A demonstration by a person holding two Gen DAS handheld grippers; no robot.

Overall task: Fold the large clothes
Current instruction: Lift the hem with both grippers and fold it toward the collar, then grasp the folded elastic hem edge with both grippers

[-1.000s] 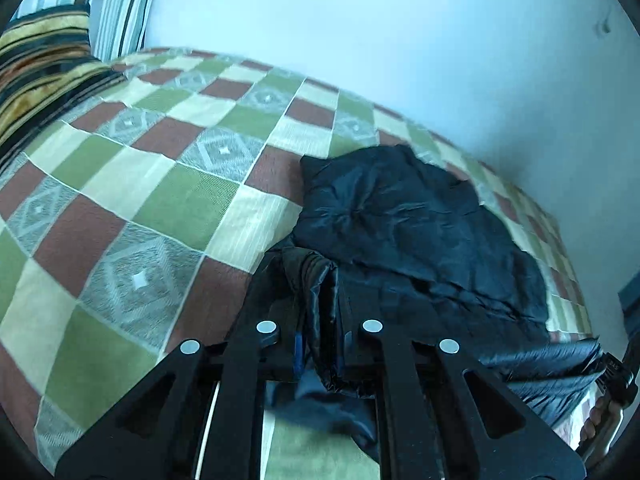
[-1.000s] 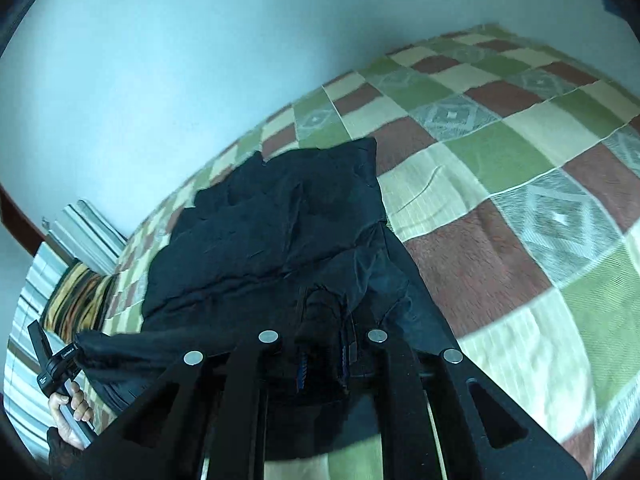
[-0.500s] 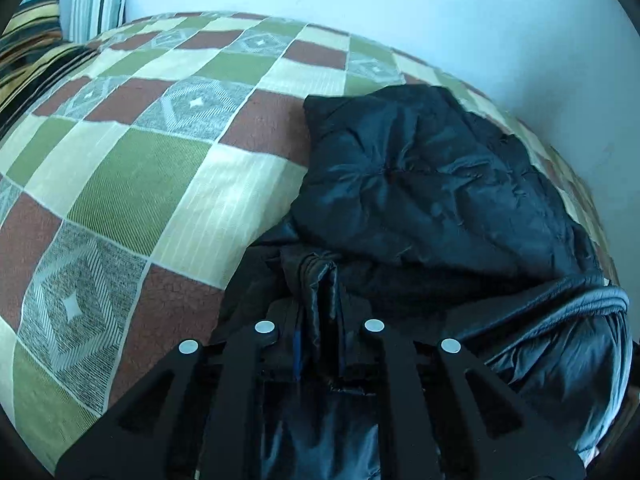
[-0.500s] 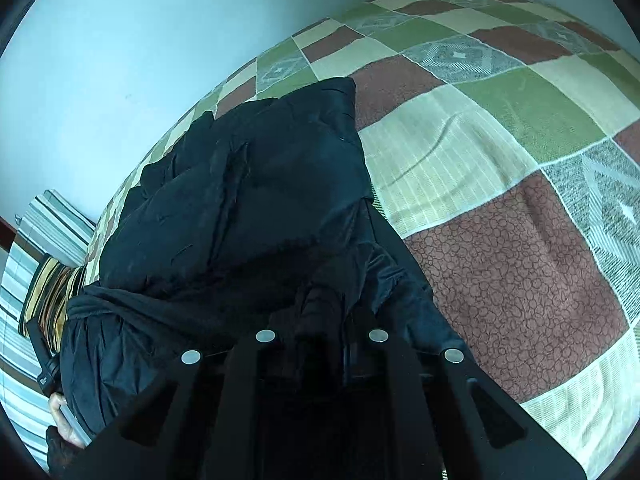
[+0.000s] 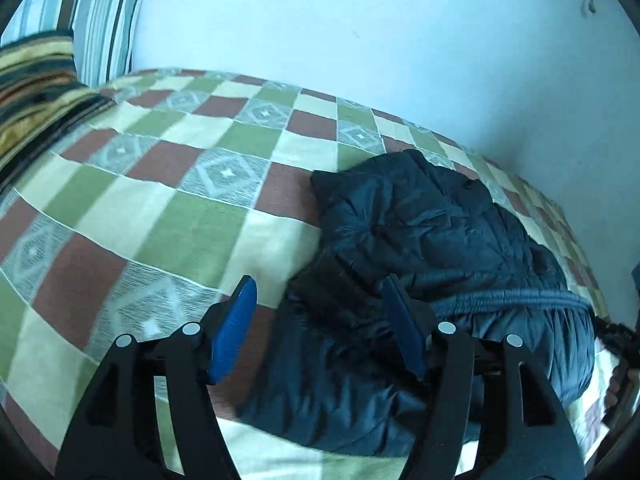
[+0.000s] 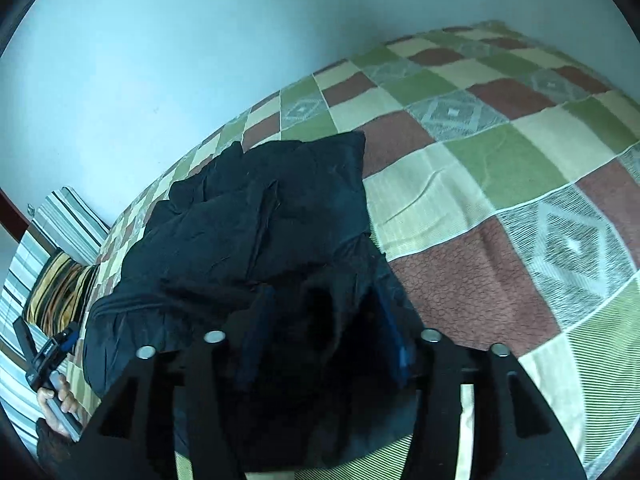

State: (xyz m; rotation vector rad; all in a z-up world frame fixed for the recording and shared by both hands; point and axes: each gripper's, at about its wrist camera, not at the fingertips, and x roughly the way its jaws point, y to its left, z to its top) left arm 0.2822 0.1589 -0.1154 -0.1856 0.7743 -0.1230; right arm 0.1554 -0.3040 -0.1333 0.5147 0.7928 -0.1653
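A dark navy padded jacket [image 5: 432, 256] lies folded over on itself on the checked bedspread [image 5: 168, 216]. My left gripper [image 5: 320, 300] is open, its blue pads [image 5: 234, 328] spread over the jacket's near left corner, not holding it. In the right wrist view the same jacket [image 6: 256, 216] fills the middle. My right gripper [image 6: 324, 312] is open above the jacket's near right corner, its pads apart with loose fabric between them. The left gripper and the hand holding it [image 6: 52, 364] show at the lower left of that view.
The bed runs along a pale blue wall [image 5: 360, 32]. Striped pillows [image 5: 60, 52] lie at the head of the bed, also in the right wrist view [image 6: 56, 256]. Bare bedspread [image 6: 520, 184] stretches to the right of the jacket.
Both grippers were shut on the jacket's hem and carried it forward over the rest of the jacket. Now both have opened and let go, and the fabric lies on the bed.
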